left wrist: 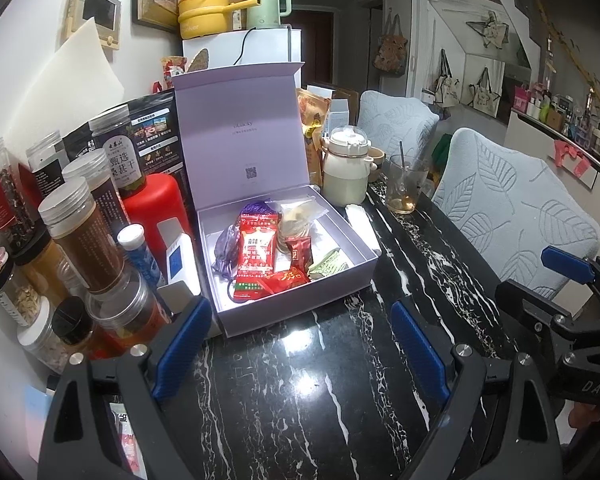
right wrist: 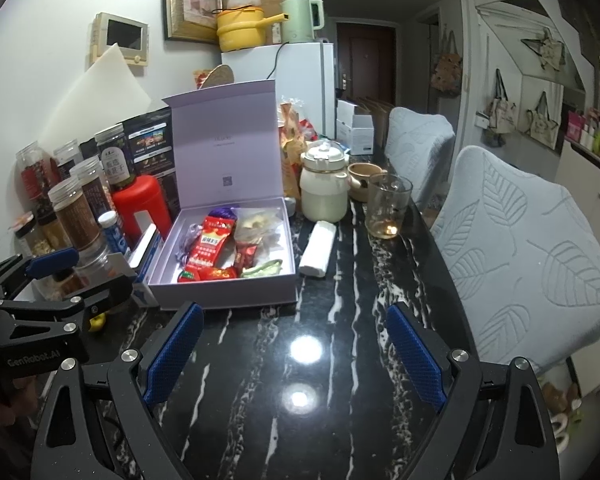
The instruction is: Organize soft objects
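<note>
An open lilac box point(left wrist: 300, 308) point(right wrist: 220, 292) stands on the black marble table with its lid upright. Inside lie soft snack packets: a tall red one point(left wrist: 256, 252) point(right wrist: 210, 248), a purple one point(left wrist: 226, 246), a clear bag of pale snacks point(left wrist: 296, 220) point(right wrist: 260, 224), small red ones and a green one point(left wrist: 328, 266) point(right wrist: 264, 270). A white soft pack point(right wrist: 320, 248) point(left wrist: 358, 218) lies on the table just right of the box. My left gripper point(left wrist: 300, 344) point(right wrist: 80, 276) is open, empty, just in front of the box. My right gripper point(right wrist: 296, 340) point(left wrist: 540, 280) is open, empty, over bare table.
Jars point(left wrist: 80, 232) and a red bottle point(left wrist: 156, 208) crowd the table left of the box. A white pot point(right wrist: 324, 188) and a glass point(right wrist: 388, 204) stand behind the white pack. Two cushioned chairs point(right wrist: 520, 260) line the table's right edge.
</note>
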Tool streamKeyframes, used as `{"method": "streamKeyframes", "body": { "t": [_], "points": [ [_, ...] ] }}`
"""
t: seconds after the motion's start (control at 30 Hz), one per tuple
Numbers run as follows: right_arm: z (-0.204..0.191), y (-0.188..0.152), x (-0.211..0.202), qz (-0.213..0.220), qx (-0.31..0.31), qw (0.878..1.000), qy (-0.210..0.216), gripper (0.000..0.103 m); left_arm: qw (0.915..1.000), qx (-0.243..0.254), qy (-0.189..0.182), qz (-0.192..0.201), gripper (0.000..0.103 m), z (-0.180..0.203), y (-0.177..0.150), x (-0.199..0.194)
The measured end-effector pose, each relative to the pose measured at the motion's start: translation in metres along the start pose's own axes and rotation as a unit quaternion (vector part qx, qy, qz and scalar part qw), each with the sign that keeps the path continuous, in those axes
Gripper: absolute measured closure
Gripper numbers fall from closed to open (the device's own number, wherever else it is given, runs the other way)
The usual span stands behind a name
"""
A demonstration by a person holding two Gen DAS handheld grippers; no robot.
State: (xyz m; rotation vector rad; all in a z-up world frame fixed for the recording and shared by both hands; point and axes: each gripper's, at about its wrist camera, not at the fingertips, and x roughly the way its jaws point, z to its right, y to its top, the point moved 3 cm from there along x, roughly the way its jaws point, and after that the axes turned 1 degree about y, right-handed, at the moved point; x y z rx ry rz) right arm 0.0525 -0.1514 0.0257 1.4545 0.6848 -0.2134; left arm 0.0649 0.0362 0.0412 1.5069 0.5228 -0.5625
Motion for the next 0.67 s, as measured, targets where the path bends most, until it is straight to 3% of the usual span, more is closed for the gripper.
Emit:
{"method": "streamKeyframes", "body": {
  "t": [0.67],
  "points": [
    [0.006, -0.003, 0.007, -0.011, 0.015, 1.0, -0.01, 0.009, 0.9998, -0.005, 0.004, -0.021, 0.011, -0.002, -0.007, 0.013]
  ]
}}
